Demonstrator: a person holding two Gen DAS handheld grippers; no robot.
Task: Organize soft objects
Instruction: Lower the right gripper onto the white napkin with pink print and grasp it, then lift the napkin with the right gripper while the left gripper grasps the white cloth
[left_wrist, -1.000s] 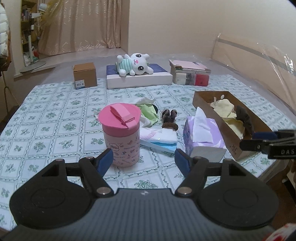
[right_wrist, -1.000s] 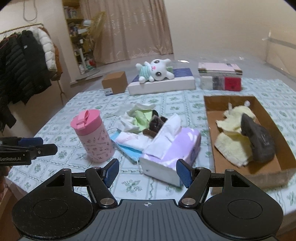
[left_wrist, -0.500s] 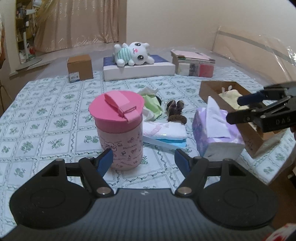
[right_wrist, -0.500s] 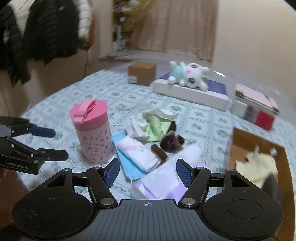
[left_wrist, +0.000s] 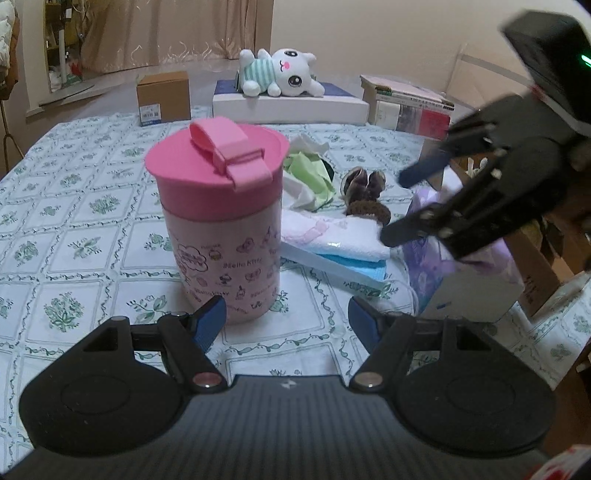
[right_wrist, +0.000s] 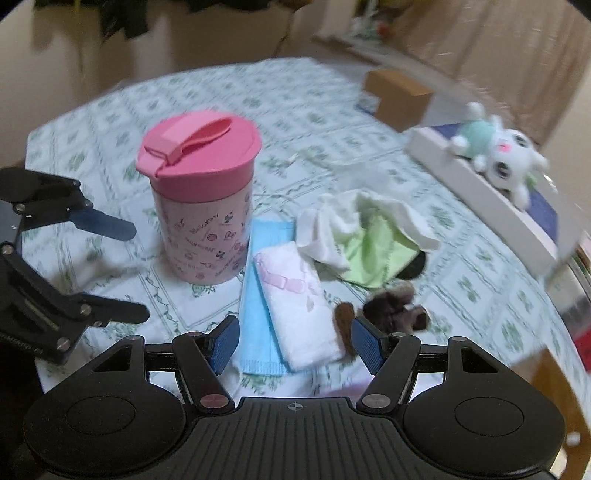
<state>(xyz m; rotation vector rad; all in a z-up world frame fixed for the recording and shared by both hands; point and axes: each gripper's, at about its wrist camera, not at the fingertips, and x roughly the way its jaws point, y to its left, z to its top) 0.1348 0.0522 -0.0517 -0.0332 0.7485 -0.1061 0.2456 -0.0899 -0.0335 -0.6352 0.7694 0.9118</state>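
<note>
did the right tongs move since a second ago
Yes. In the left wrist view the right tongs were low by the cardboard box's near corner; now they reach past the tissue box toward the folded white cloth, jaws open and empty.

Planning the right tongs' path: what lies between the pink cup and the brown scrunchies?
In the right wrist view, a folded white towel on a blue cloth lies between pink cup and brown scrunchies.

Beige curtains (left_wrist: 155, 33) hang behind the cloth-covered table (left_wrist: 74, 206), beside a plain cream wall (left_wrist: 388, 37).
</note>
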